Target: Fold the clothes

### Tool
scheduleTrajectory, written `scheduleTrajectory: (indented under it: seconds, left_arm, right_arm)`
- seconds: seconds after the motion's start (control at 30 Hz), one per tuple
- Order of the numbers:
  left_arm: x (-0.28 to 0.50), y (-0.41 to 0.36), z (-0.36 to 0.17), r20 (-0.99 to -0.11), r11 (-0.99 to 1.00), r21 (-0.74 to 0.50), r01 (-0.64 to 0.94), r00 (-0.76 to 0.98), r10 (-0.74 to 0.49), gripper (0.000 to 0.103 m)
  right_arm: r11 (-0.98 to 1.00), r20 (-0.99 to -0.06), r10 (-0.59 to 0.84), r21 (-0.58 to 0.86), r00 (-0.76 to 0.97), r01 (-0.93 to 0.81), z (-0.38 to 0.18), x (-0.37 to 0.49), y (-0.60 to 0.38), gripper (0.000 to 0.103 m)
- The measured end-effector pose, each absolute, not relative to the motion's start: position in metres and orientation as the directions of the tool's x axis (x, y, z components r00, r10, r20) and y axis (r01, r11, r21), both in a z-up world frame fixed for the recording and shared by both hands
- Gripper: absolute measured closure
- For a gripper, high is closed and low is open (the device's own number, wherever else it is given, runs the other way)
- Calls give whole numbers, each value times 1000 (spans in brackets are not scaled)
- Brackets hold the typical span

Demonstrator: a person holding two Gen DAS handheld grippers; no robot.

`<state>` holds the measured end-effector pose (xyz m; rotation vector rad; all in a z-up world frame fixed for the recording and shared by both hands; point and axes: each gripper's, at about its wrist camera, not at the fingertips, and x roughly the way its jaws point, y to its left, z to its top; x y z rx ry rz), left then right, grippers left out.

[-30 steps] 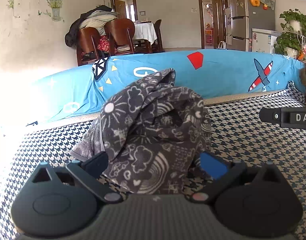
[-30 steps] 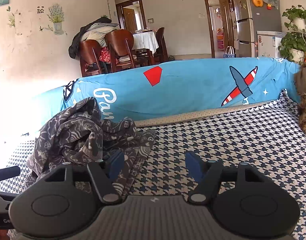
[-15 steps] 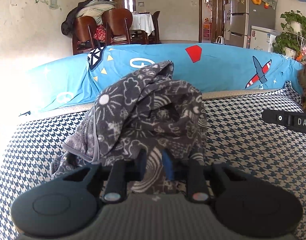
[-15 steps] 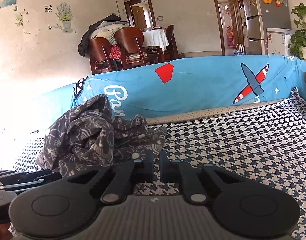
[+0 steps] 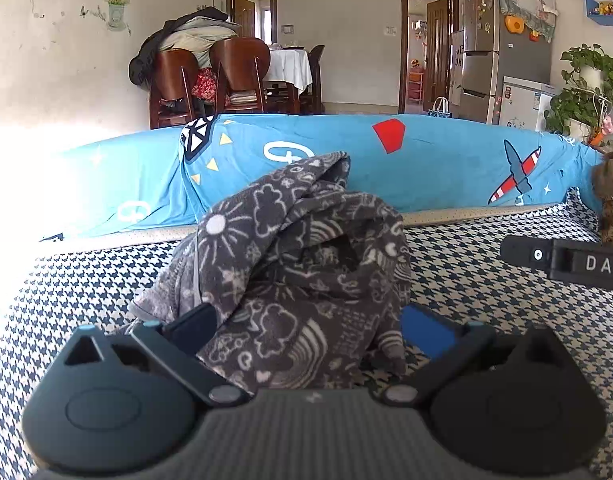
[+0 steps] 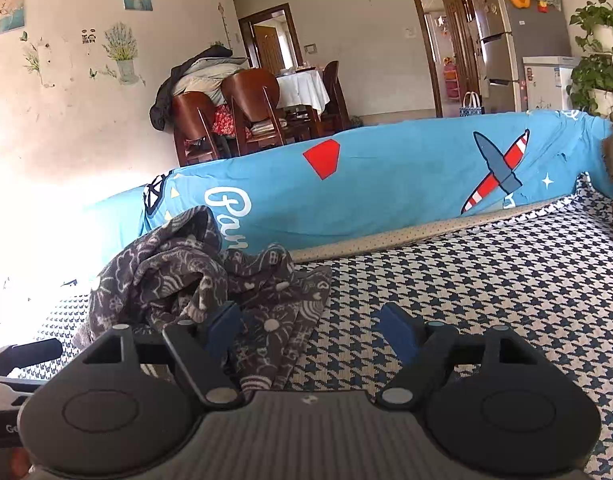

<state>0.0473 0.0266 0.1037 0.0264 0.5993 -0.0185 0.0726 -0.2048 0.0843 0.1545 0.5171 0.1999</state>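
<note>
Grey patterned garment (image 5: 302, 276) sits in a crumpled heap on the houndstooth bed cover (image 5: 486, 292), near the blue bolster (image 5: 426, 168). No fold is visible; flattening and folding look left to do. The heap peaks upward, no clear long axis; one flap trails flat toward the right gripper (image 6: 311, 332). Left gripper (image 5: 308, 322) gapes wide, straddling the heap's near edge, gripping nothing. The right one is also wide apart, empty.

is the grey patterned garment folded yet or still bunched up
Still bunched up: the grey patterned garment stands in a crumpled heap on the houndstooth cover, no flat folds.
</note>
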Motion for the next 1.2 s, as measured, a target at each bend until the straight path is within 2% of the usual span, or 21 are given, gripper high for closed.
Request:
scheduleTrajectory:
  seconds: [0.3,0.47,0.6,0.9,1.2]
  left_arm:
    - [44,24,105,-544,998,53,20,839,12,0]
    - [39,18,106,-516,995,91,39,857,14,0]
    - [30,7,106,-498,987,118,105,867,-32,0]
    - [17,-11,103,-472,966,175,191,877,-88,0]
    - [22,-3,107,-458,975,166,146,887,-55,0]
  right_arm:
    - [967,-452,222,215,864,-137,87,72,-207,19]
    - [977,-441,116,212,890,-22,89,73,-220,18]
    - [970,-469,72,240,880,49,87,78,-237,19]
    - [977,-458,109,211,882,-11,89,73,-232,19]
    - [976,-424,140,211,895,-52,93,69,-227,19]
